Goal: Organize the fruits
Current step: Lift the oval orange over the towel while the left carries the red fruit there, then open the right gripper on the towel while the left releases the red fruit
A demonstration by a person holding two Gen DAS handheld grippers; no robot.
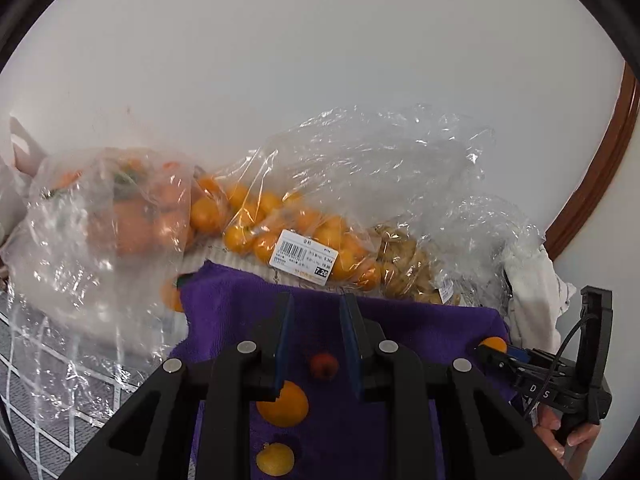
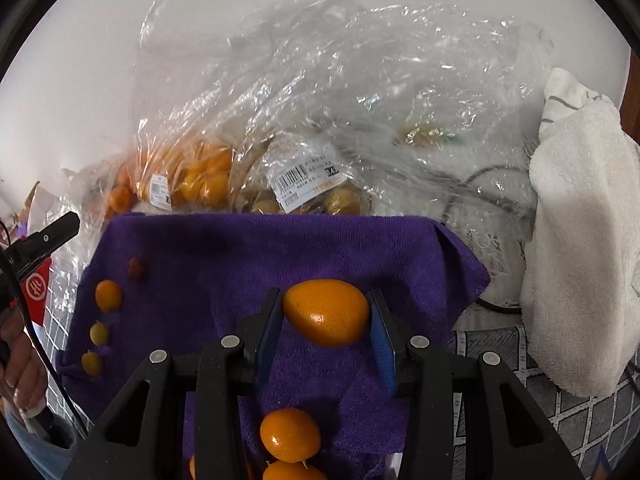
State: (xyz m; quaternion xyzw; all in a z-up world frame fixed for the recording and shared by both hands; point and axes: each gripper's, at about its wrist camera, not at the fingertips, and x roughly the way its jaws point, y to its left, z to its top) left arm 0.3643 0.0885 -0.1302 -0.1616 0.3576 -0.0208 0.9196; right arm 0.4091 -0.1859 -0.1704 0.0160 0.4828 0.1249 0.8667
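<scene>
A purple cloth (image 2: pixel 224 248) lies in front of the fruit bags. My right gripper (image 2: pixel 325 294) is shut on an oval orange kumquat (image 2: pixel 326 314), its blue pads on both ends, just above the cloth. From the left wrist view that gripper (image 1: pixel 495 354) shows at the right with the kumquat (image 1: pixel 494 344). My left gripper (image 1: pixel 316 304) is shut and holds nothing; it hangs over the cloth (image 1: pixel 420 324). Beneath it lie a small red fruit (image 1: pixel 324 365), a kumquat (image 1: pixel 285 405) and a yellow fruit (image 1: pixel 275 459). Two more kumquats (image 2: pixel 290 434) rest near the right gripper's base.
Clear plastic bags stand behind the cloth: large orange fruit (image 1: pixel 128 220), labelled kumquats (image 1: pixel 264 228), tan fruit (image 1: pixel 404 268). A white towel (image 2: pixel 580 248) is piled at the right. A row of small fruit (image 2: pixel 108 295) lines the cloth's left edge. A hand (image 2: pixel 20 360) holds the left gripper.
</scene>
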